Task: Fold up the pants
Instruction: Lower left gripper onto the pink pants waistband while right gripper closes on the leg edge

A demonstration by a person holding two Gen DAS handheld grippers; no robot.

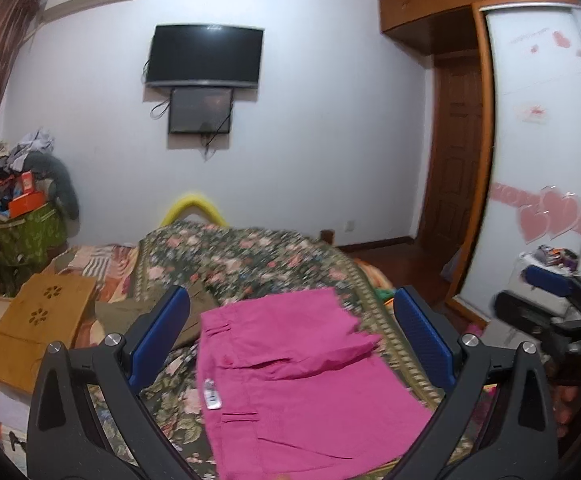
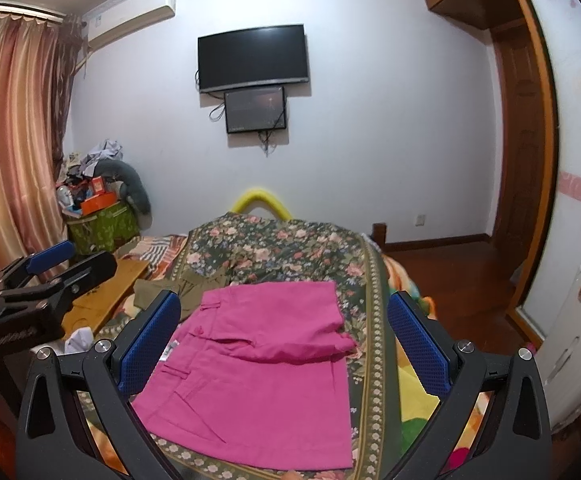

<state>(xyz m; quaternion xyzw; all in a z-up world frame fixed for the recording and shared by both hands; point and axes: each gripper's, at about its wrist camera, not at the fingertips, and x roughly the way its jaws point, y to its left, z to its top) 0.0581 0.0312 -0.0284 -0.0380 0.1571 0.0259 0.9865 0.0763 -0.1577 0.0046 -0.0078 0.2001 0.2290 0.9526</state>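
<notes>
The bed (image 2: 290, 248), under its dark floral cover, fills the middle of the room and runs lengthwise toward the wall with the television (image 2: 252, 58). On the near end of the cover, toward its right edge, lie the pink pants (image 2: 258, 380), already doubled into a compact block with one layer turned back across the middle; the longer side runs down the bed, away from both grippers. An olive garment (image 2: 182, 288) sits just beyond the block's far left corner. The left gripper (image 1: 290, 344) and the right gripper (image 2: 284, 340) both hover over the near edge, jaws spread wide, holding nothing. The pants lie straight ahead and below each; neither looks clearly nearer.
</notes>
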